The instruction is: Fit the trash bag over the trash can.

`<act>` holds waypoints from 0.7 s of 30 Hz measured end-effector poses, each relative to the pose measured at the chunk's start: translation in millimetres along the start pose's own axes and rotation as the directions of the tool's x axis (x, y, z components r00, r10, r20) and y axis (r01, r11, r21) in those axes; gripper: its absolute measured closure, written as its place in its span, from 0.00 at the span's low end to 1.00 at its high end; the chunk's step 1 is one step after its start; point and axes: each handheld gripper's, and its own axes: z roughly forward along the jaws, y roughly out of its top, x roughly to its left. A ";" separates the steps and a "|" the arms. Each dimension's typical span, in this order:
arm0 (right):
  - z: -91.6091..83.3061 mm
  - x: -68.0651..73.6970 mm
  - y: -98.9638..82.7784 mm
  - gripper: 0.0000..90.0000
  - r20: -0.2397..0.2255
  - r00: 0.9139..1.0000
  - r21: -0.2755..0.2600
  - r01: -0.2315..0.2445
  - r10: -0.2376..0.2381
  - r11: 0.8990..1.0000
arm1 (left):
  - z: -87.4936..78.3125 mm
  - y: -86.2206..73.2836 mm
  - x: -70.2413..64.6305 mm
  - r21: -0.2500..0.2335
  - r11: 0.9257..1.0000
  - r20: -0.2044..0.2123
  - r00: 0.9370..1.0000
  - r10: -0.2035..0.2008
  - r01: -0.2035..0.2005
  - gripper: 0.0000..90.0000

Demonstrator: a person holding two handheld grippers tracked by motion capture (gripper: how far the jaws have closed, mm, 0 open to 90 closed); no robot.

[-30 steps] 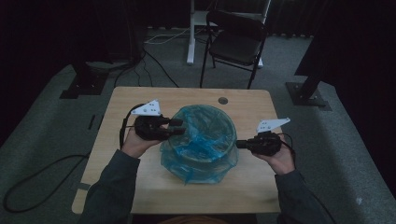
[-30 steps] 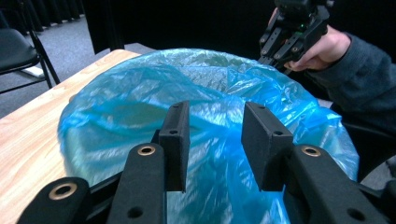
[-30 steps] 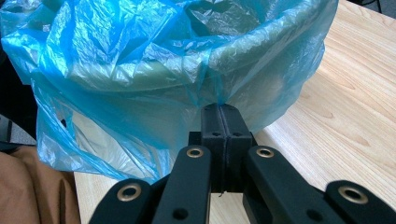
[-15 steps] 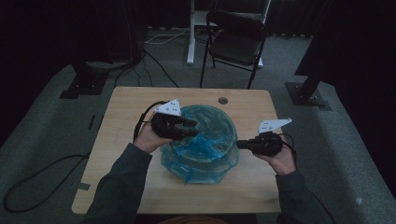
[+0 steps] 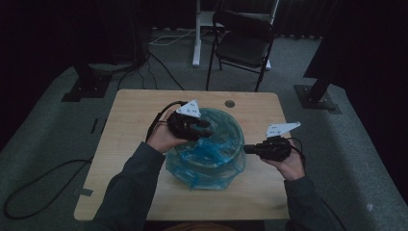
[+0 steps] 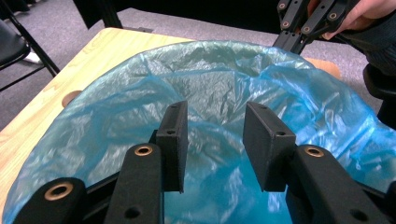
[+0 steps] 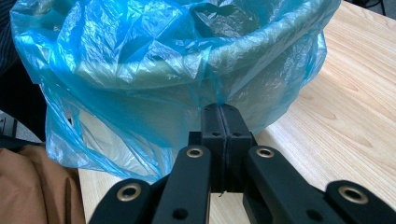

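right hand-held gripper [image 7: 219, 116] clamped on bag [image 5: 211, 144] at bin's [image 7: 261, 60] near side; left hand-held gripper [image 6: 215, 140], jaws just opening and apart, over the mouth.

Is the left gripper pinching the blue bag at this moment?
No: the left gripper hangs with jaws apart over the blue bag, pressing nothing.

Dark grey-green long sleeves [image 5: 130, 187] are worn on both forearms. A black two-jaw gripper is carried in each hand. The left gripper [image 6: 215, 140] is built of matte black link arms joined by brass-coloured rivets, with flat rectangular black pads [image 6: 173, 140] bearing small screw holes. The right gripper [image 7: 222, 135] is made the same way. Each is topped by a pale grey three-cornered plate [image 5: 189, 109] dotted with small marks, and a black cable [image 5: 159, 115] is trailed from each body.
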 end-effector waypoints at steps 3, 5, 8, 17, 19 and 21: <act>-0.1 0.1 -0.6 1.00 -0.001 1.000 0.001 -0.002 0.002 1.000 | 6.5 2.5 1.2 0.015 1.000 0.006 1.000 0.002 -0.002 0.67; -0.2 0.0 -0.9 1.00 -0.001 1.000 0.000 -0.002 0.002 1.000 | 10.8 3.6 1.8 0.031 1.000 0.007 1.000 0.006 -0.006 0.67; -0.4 0.1 -1.1 1.00 -0.002 1.000 0.001 -0.002 0.002 1.000 | 15.5 6.3 1.5 0.050 0.999 -0.008 1.000 0.019 -0.018 0.67; -0.5 0.1 -1.5 1.00 -0.004 1.000 0.002 -0.002 0.002 1.000 | 26.9 14.8 2.1 0.113 0.993 -0.034 0.998 0.051 -0.047 0.67; -0.6 0.0 -1.5 1.00 -0.004 1.000 0.002 -0.002 0.002 1.000 | 28.8 15.3 2.9 0.122 0.992 -0.041 0.998 0.051 -0.045 0.67; -0.5 0.0 -1.5 1.00 -0.006 1.000 0.003 -0.003 0.003 1.000 | 30.6 16.1 4.0 0.136 0.990 -0.052 0.997 0.057 -0.049 0.67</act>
